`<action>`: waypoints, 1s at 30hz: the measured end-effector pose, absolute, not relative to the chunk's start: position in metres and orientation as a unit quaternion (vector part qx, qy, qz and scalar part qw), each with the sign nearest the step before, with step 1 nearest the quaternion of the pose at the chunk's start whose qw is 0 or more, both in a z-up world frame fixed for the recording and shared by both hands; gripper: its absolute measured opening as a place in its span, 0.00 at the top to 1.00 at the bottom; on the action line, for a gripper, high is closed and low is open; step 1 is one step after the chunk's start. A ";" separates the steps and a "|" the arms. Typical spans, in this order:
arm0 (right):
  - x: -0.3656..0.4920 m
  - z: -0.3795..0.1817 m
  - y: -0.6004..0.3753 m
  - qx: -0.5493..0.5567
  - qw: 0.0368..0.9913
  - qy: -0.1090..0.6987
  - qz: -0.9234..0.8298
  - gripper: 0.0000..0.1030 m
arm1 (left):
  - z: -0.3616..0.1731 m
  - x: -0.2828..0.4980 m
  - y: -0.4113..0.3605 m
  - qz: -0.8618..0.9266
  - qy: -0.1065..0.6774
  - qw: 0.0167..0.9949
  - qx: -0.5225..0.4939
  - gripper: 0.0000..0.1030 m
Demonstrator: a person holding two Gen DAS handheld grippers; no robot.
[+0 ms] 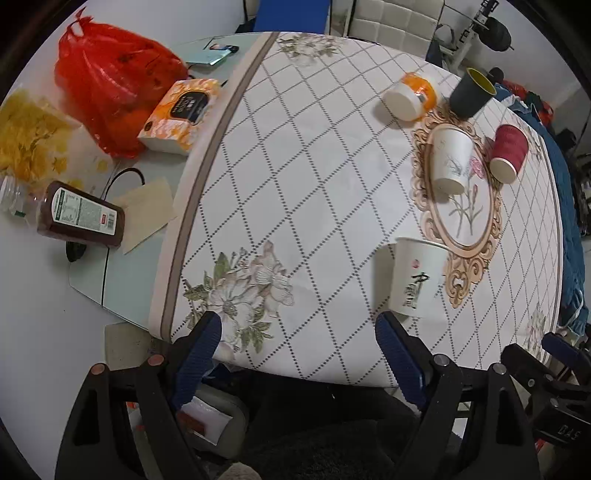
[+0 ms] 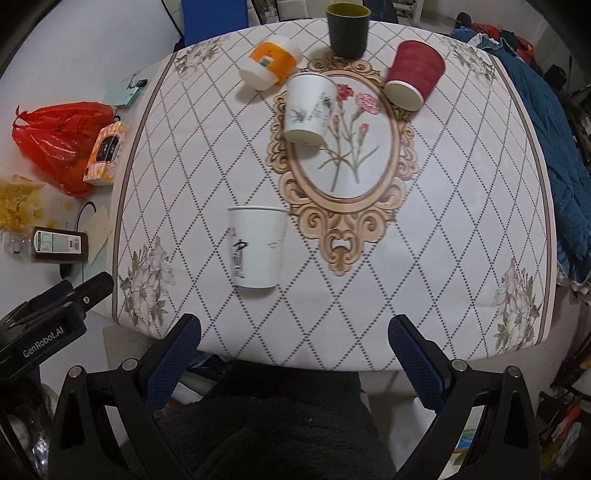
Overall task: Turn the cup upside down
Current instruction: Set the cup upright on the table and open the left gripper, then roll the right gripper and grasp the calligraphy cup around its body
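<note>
A white paper cup with black script (image 1: 415, 277) (image 2: 256, 247) stands upright, mouth up, near the table's front edge. Behind it a white flower-print cup (image 1: 450, 158) (image 2: 308, 109), a red ribbed cup (image 1: 509, 153) (image 2: 413, 75) and an orange-banded cup (image 1: 410, 96) (image 2: 269, 62) stand upside down. A dark grey cup (image 1: 472, 92) (image 2: 348, 29) stands upright at the back. My left gripper (image 1: 297, 332) is open and empty at the front edge, left of the script cup. My right gripper (image 2: 293, 336) is open and empty, just right of that cup.
A patterned cloth (image 2: 424, 236) covers the table. To the left lie a red plastic bag (image 1: 107, 96), a tissue box (image 1: 181, 114), a dark sauce bottle (image 1: 81, 216) and a yellow bag (image 1: 29, 136). A blue blanket (image 2: 546, 122) lies at the right edge.
</note>
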State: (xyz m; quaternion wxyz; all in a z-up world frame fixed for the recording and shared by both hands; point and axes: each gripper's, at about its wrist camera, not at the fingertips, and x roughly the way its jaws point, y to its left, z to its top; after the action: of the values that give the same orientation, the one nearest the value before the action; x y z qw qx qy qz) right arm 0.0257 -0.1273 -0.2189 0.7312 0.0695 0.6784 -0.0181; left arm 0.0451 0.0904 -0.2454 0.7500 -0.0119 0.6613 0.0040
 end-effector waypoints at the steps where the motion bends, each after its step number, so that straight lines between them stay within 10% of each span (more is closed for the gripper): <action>1: 0.026 -0.218 -0.122 0.067 0.731 0.679 -0.019 0.00 | -0.246 0.045 0.095 0.003 0.662 0.750 -0.017 0.17; 10: 0.035 -0.220 -0.089 -0.042 0.727 0.685 -0.014 0.00 | -0.270 0.051 0.128 0.025 0.654 0.756 -0.023 0.04; 18: 0.047 -0.246 -0.026 -0.444 0.664 0.588 0.126 0.00 | -0.302 0.061 0.143 0.066 0.643 0.763 -0.018 0.04; 30: -0.043 -0.331 -0.036 -0.858 0.246 0.185 0.411 0.00 | -0.349 0.062 0.137 0.089 0.679 0.727 -0.052 0.04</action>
State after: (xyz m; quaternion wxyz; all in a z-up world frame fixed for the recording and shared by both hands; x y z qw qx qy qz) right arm -0.0434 -0.0361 -0.3307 0.2463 -0.8583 0.1845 0.4107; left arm 0.0618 0.1369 -0.3492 0.7273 -0.0521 0.6786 0.0891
